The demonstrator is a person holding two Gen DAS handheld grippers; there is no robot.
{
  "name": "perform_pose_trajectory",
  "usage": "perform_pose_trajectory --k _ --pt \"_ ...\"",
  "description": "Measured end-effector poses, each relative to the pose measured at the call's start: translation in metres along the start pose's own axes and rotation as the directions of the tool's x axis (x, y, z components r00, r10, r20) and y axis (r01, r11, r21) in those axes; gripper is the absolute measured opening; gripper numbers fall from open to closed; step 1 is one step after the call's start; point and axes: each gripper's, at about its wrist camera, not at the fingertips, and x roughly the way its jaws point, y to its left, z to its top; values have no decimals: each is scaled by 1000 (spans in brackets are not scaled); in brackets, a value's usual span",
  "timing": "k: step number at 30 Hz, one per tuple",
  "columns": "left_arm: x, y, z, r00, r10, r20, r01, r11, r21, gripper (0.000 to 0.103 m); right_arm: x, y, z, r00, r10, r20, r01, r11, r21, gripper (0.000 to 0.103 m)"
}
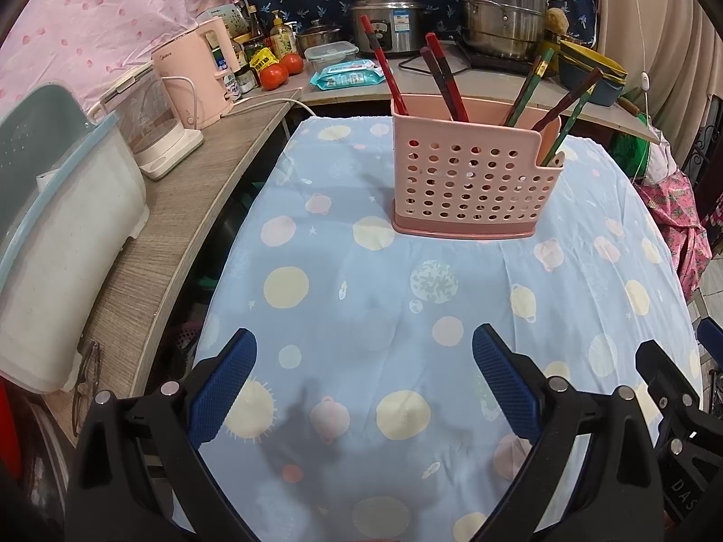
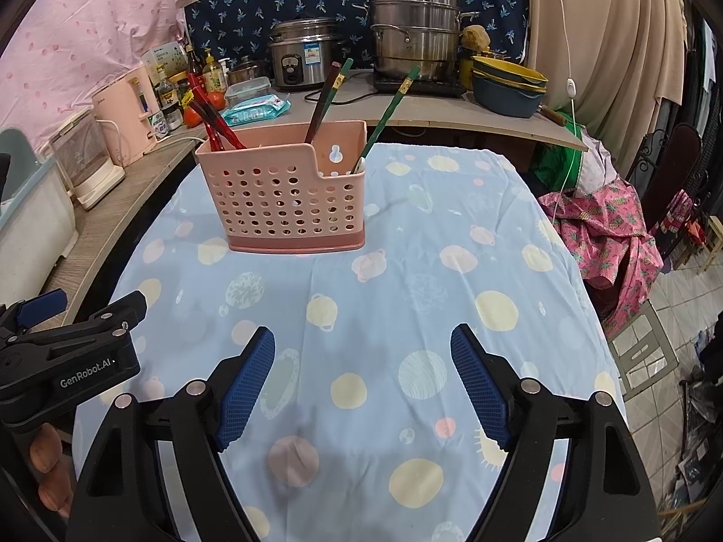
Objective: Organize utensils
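Observation:
A pink perforated utensil holder [image 1: 470, 176] [image 2: 282, 194] stands upright on the table with the blue spotted cloth [image 1: 361, 289] [image 2: 406, 271]. Red chopsticks [image 1: 384, 63] [image 2: 212, 117] lean in its left compartment. Dark and green chopsticks [image 1: 569, 99] [image 2: 388, 108] lean in its right one, beside a white utensil tip [image 2: 359, 165]. My left gripper [image 1: 365, 345] hovers open over the near cloth, well short of the holder, with nothing between its blue pads. My right gripper [image 2: 362, 338] is likewise open and empty, to the right of the left one.
A wooden counter [image 1: 190, 207] runs along the left with a pink kettle [image 1: 199, 77] and a white bin [image 1: 58, 244]. Behind the table a shelf carries a rice cooker [image 2: 302, 52], a steel steamer pot [image 2: 413, 31], stacked bowls [image 2: 506, 83], bottles and tomatoes. Pink fabric [image 2: 605, 235] lies at the right.

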Motion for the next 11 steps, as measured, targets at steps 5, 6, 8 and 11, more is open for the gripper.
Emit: perform_pose_trajectory --k 5,6,8,11 --pt "0 1 -1 1000 -2 1 2 1000 1 92 1 1 0 1000 3 2 -3 1000 1 81" --pt "0 1 0 1000 -1 0 1 1000 1 92 1 1 -1 1000 2 1 -2 1000 0 84" --pt "0 0 0 1000 -1 0 1 1000 0 92 1 2 -1 1000 2 -1 -2 1000 -2 85" --pt "0 0 0 1000 -1 0 1 1000 1 92 1 3 -4 1000 1 1 -1 1000 -3 86"
